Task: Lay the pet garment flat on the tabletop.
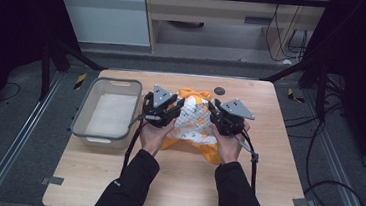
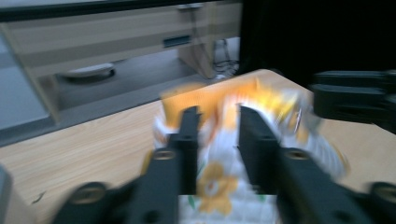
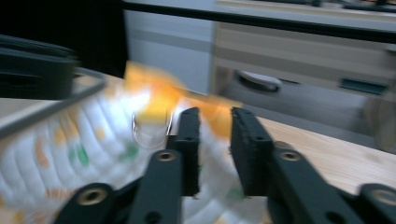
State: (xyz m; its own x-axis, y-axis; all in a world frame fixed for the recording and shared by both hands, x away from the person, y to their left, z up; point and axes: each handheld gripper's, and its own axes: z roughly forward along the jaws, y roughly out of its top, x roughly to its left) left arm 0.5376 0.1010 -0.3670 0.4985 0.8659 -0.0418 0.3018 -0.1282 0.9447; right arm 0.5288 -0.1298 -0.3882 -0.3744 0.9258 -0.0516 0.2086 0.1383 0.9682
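In the high view, a white quilted cloth with orange trim and a flower print lies bunched near the middle of the tabletop. The left hand-held gripper sits against the cloth's left edge and the right hand-held gripper against its right edge, each held in a hand with a dark sleeve behind it. A grey bin stands just left of the cloth, beyond the left hand-held gripper. A small dark disc lies on the tabletop behind the cloth.

In the left gripper view, blurred by motion, the two black jaws stand spread apart with the cloth showing in the gap between them; the pads do not appear to press on it. The right hand-held gripper shows as a dark shape beyond the cloth's far side.

In the right gripper view, also blurred, the jaws stand spread with the cloth lying between and to the left of them; no squeeze on the fabric is visible. The left hand-held gripper shows dark beyond the cloth, at the upper left.
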